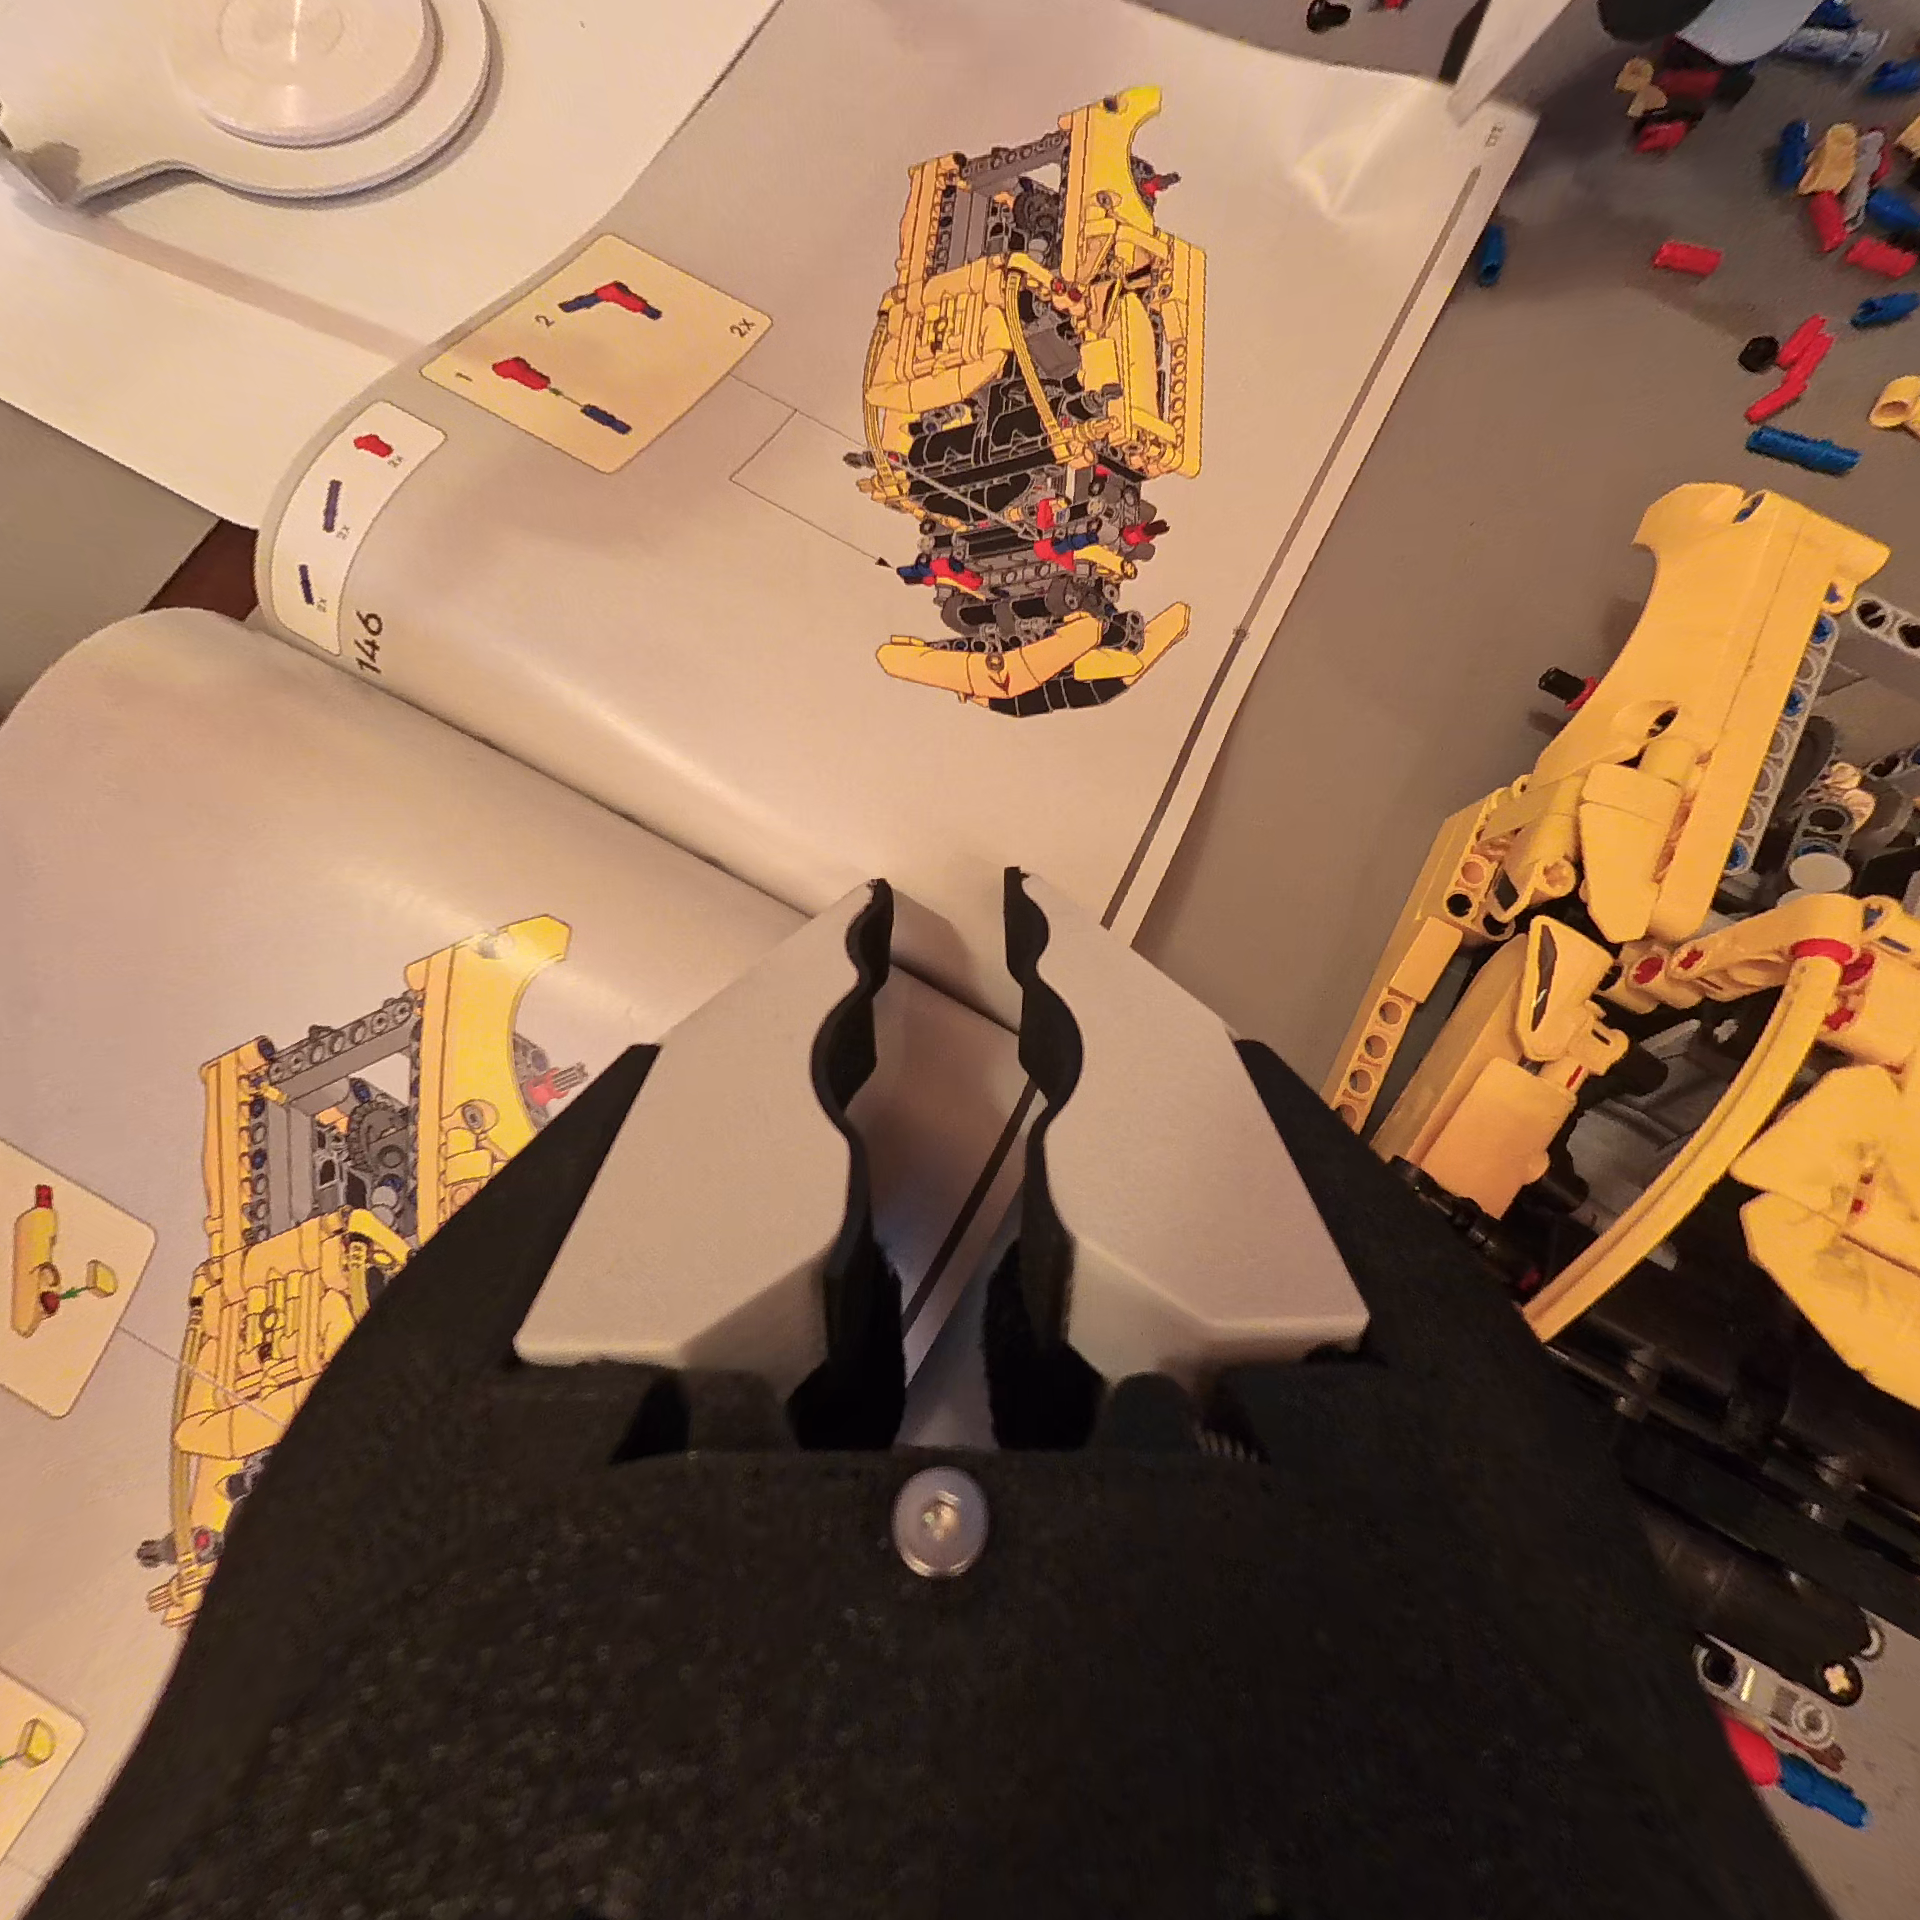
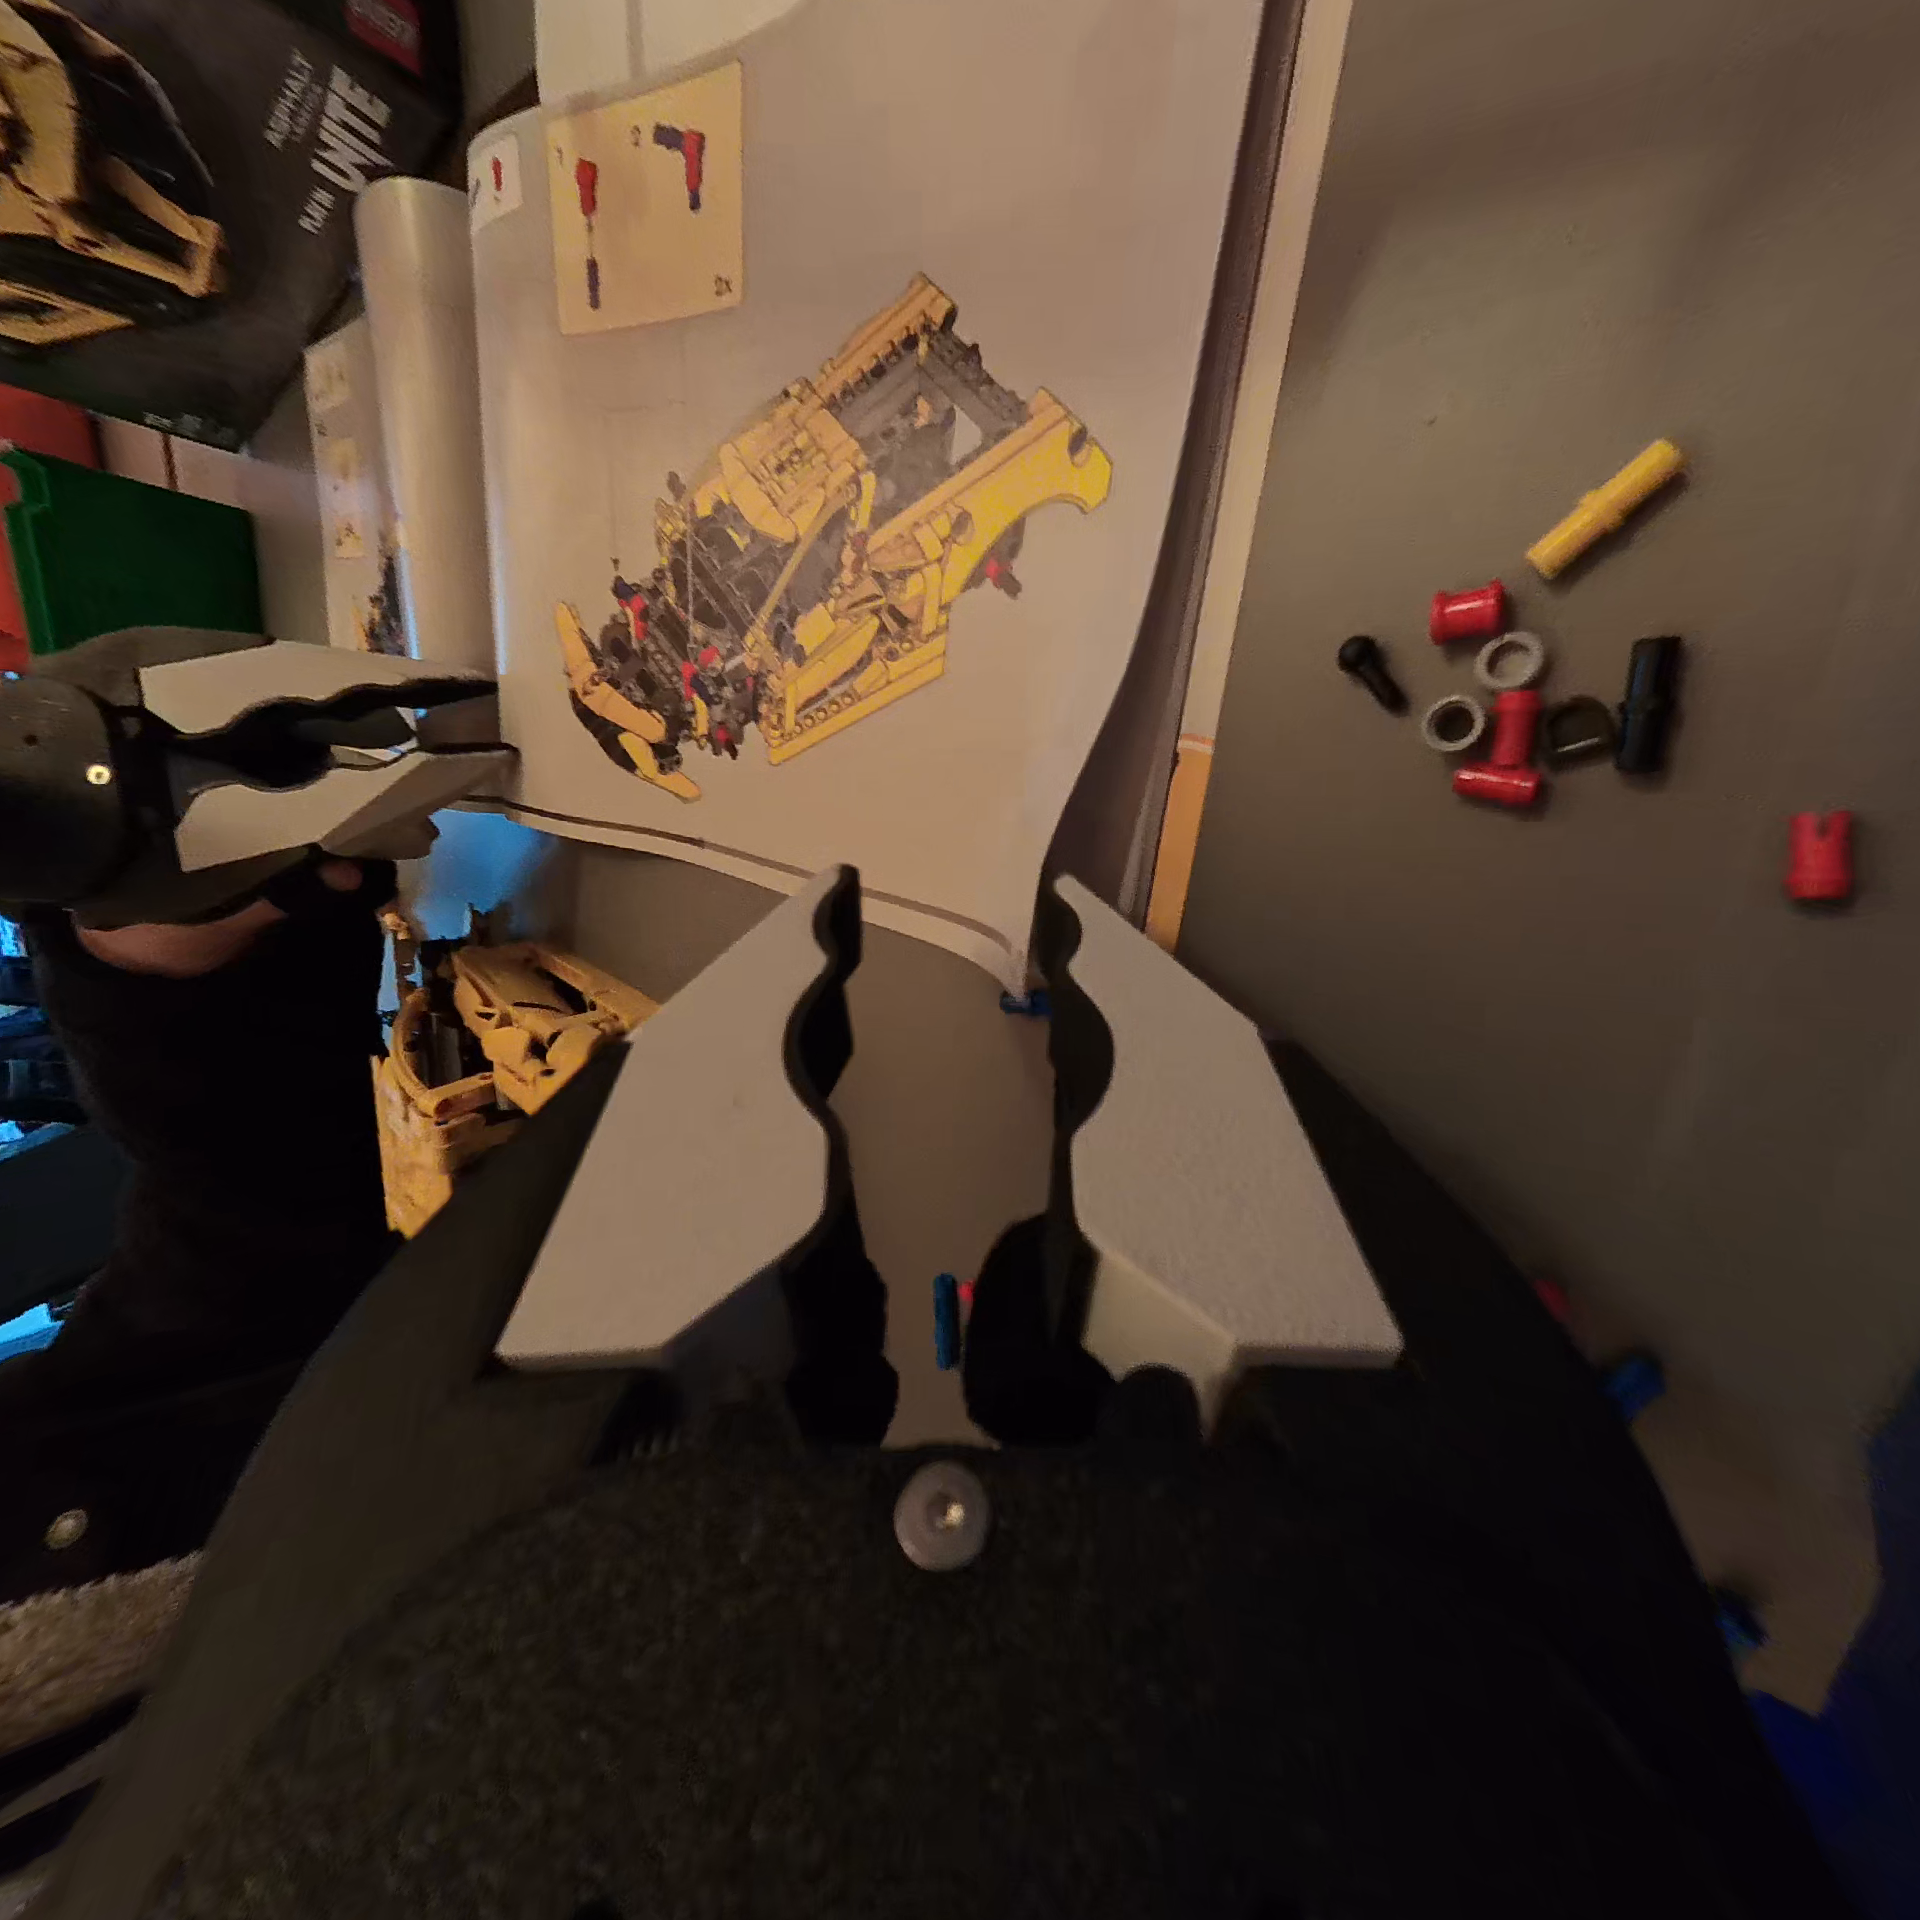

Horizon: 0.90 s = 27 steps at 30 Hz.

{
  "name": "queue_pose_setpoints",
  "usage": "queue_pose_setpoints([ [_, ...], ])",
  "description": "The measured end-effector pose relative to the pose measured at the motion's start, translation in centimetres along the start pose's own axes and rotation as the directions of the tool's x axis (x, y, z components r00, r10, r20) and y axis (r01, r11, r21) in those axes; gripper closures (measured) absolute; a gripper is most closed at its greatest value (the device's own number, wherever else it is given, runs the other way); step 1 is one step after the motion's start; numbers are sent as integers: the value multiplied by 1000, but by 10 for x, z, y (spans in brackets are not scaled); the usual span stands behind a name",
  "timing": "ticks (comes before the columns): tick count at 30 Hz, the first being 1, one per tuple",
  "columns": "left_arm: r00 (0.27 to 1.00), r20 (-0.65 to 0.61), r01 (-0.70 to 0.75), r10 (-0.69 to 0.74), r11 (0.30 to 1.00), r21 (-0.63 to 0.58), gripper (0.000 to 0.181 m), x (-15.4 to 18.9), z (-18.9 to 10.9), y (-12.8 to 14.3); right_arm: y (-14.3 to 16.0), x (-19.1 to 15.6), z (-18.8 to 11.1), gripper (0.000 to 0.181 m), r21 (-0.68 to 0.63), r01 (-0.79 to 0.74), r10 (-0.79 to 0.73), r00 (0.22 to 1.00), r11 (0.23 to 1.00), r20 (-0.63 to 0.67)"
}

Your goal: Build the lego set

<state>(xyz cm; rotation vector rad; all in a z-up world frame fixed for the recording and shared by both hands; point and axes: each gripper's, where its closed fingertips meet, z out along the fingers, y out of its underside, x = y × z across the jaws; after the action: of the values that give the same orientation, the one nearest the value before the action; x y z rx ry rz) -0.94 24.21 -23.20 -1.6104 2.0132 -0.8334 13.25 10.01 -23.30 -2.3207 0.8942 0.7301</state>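
Warm, dim indoor light tints both views orange; soft glare sheens the booklet (image 1: 665, 790) pages toward 10 o'clock in the left view, which is sharp at centre. The right view is darker and softer, with the parts (image 2: 1507, 686) at 2 o'clock slightly blurred. Wide-angle bending curves straight edges near every border.

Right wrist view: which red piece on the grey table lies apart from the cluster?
The red connector, alone below and right of the cluster of small parts.

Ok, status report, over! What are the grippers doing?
Both hand-held grippers open, empty: left, right. Yellow plastic lego car untouched. Open paper instruction booklet beneath.
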Motion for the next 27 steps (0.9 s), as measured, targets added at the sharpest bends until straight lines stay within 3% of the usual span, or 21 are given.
queue_pose_setpoints([
  [4, 1000, 1, -1, 1, 1000, 0, 160, 0, 0, 0, -1, 1, -2, 181, -7, 48, -49, 998, 999, -43],
  [10, 1000, 1, -1, 1, 1000, 1, 160, 0, 0, 0, -3, -8, -9, 181, -2, 102, -101, 991, 995, -82],
  [14, 1000, -1, 2, -2, 1000, 1, 160, 0, 0, 0, -4, -43, -10, 181, -7, 267, -267, 963, 964, -26],
  [18, 1000, -11, 16, -16, 1000, 5, 160, 0, 0, 0, 6, -77, 12, 181, -88, 511, -517, 854, 855, -61],
  [25, 1000, -8, 13, -13, 1000, 2, 159, -1, -2, -1, 17, -123, 50, 181, -90, 642, -644, 765, 761, 17],
  [27, 997, 57, 48, -51, 997, 59, 160, -17, -9, -12, 17, -133, 53, 181, -69, 665, -665, 746, 744, 26],
])
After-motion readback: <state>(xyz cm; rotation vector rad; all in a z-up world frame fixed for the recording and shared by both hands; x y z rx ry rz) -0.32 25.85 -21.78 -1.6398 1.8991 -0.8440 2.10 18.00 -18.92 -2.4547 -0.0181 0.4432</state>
